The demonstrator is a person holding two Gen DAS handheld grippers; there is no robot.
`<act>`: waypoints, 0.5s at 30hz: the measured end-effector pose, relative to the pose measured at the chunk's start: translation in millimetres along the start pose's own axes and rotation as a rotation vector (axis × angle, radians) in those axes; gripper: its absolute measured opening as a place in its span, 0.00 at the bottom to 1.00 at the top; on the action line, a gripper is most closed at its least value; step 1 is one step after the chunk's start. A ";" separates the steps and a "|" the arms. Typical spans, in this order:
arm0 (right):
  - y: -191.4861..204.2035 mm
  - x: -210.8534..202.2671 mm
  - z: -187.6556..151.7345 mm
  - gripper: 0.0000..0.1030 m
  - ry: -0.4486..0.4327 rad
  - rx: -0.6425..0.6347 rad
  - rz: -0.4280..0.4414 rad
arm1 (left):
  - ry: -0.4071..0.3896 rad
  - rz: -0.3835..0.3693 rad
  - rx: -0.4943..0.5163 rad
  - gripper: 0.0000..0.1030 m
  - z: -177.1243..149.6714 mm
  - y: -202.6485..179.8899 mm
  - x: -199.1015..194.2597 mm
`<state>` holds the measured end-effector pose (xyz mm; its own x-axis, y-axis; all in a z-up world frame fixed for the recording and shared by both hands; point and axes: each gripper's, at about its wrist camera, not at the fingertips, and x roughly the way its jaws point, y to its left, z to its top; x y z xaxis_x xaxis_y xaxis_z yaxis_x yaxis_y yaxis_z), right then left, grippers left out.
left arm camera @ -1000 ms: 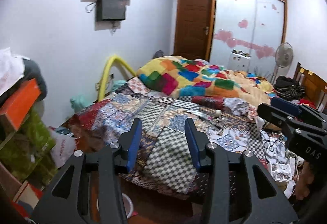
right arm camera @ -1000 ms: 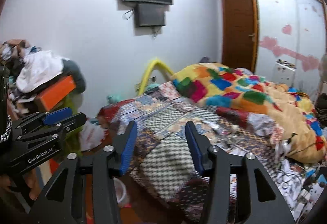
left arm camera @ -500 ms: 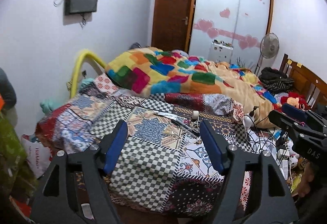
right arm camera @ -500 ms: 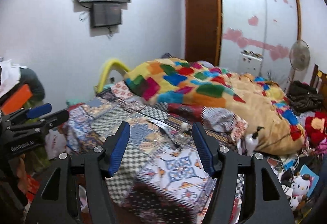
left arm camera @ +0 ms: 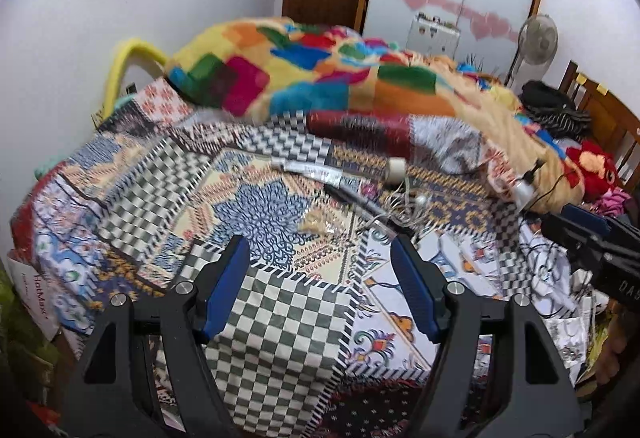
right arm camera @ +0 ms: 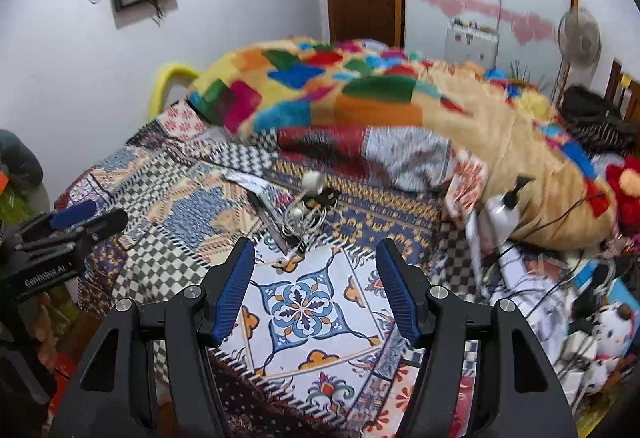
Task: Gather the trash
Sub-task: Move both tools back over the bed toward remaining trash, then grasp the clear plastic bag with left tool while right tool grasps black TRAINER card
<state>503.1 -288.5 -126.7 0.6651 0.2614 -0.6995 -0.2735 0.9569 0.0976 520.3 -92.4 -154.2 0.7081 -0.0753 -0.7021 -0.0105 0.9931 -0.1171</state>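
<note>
Left wrist view: the left gripper [left arm camera: 320,266] points down at the near end of one bed [left arm camera: 132,174] covered by a patchwork spread. Its two blue-padded jaws stand spread, with nothing between them. The trash lies mid-bed, beyond the jaws: one crumpled clear wrapper [left arm camera: 318,224], one flat white packet [left arm camera: 310,169], one small roll of tape [left arm camera: 395,170] and one tangle of white cable [left arm camera: 404,204]. One multicoloured blanket [left arm camera: 304,78] is heaped at the far end. The right gripper [left arm camera: 592,238] shows at the right edge.

Right wrist view: the right gripper [right arm camera: 314,270] hangs over the near right part of the bed [right arm camera: 304,310], two jaws apart and empty. The cable tangle [right arm camera: 302,218] and tape roll [right arm camera: 313,181] lie just beyond its tips. One white pump bottle [right arm camera: 502,210] leans against the blanket. The left gripper [right arm camera: 76,222] shows at the left edge; whether it is spread cannot be told here
</note>
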 end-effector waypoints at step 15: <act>-44.9 135.0 40.7 0.57 0.146 0.216 0.063 | 0.109 -0.007 -0.002 0.70 9.2 7.9 135.8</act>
<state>633.4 -291.0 -196.7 0.5399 0.3152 -0.7805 -0.1463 0.9483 0.2817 622.9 -94.0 -244.0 0.6273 -0.0916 -0.7734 -0.0073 0.9923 -0.1235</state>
